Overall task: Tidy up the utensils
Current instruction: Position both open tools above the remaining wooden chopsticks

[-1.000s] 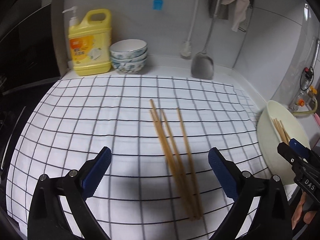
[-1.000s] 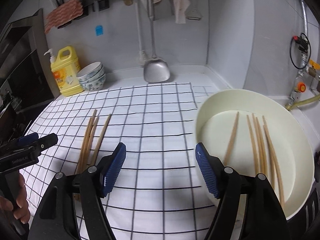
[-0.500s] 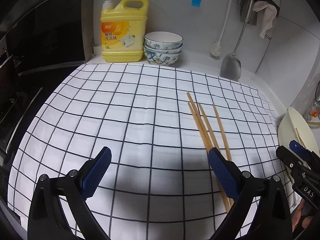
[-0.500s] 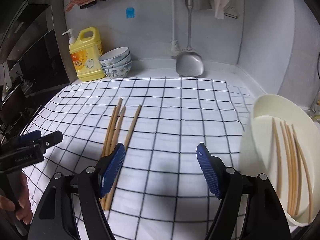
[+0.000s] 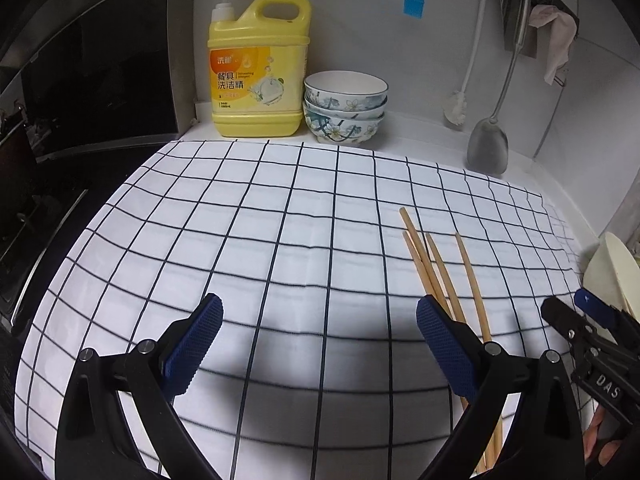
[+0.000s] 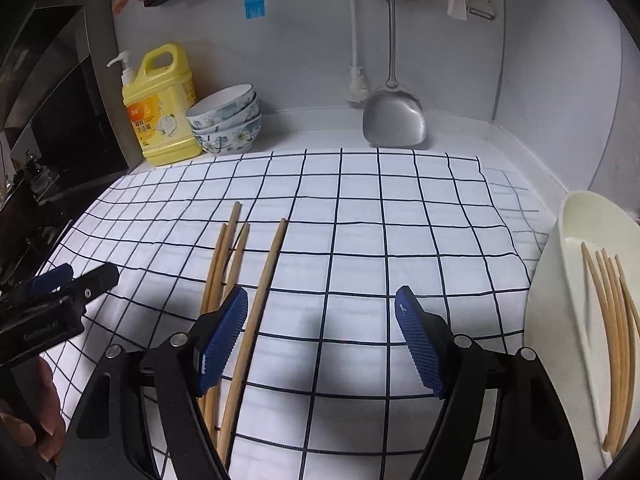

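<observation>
"DAS" is read in white on the black body of the right gripper (image 5: 592, 320) at 4 o'clock of the left wrist view. Chinese characters are printed on the yellow dish-soap jug (image 5: 258, 68). Four slim, pale wooden chopsticks (image 6: 240, 280) lie on the white black-gridded cloth (image 6: 360, 220), others in the cream plastic basin (image 6: 560, 272) at 3 o'clock. Both the right and left gripper (image 5: 318, 340) are held wide apart, empty.

The left gripper (image 5: 319, 344) is hovering low with its jaws spread wide, gripping nothing. The right gripper (image 6: 322, 336) is hovering just beside it, likewise spread wide and bare. A hand (image 6: 38, 420) is clutching the left gripper's handle from below.
</observation>
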A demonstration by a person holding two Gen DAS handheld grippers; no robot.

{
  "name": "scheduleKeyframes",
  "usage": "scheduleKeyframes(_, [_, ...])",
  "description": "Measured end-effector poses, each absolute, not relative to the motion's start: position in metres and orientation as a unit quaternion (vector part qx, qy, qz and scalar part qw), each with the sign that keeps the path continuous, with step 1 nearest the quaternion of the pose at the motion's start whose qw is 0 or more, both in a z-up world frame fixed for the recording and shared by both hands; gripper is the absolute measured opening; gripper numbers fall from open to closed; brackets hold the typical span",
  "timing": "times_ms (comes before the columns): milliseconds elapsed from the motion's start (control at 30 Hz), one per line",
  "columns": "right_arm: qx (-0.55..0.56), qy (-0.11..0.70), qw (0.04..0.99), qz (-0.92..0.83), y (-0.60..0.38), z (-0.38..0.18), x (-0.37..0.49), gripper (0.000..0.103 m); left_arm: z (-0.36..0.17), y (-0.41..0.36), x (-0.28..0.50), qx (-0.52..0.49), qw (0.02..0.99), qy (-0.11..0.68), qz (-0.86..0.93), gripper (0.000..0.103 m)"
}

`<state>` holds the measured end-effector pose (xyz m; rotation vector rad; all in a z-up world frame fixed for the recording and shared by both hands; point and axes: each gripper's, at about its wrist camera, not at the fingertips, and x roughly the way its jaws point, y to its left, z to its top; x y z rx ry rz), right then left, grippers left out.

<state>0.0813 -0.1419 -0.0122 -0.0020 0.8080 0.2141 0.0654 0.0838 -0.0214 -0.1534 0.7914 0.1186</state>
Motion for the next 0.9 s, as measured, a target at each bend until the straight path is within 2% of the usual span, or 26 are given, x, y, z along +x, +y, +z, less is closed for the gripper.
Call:
scheduleKeyframes(367, [-0.027, 0.425, 0.897, 0.116, -0.129, -0.032, 0.079, 0.073, -0.042, 0.081, 0.079, -0.066, 0.915, 0.395, 0.044, 0.097])
scheduleKeyframes(533, [-0.051, 0.433, 0.892, 0.120, -0.120, -0.038, 0.076, 0.073, -0.057, 0.085, 0.085, -0.101, 0.900, 0.424, 0.016, 0.097])
scheduleKeyframes(900, [-0.095, 0.450, 0.879, 0.125, -0.105, -0.047, 0.069, 0.073, -0.057, 0.075, 0.083, -0.073, 0.903, 0.423, 0.013, 0.097])
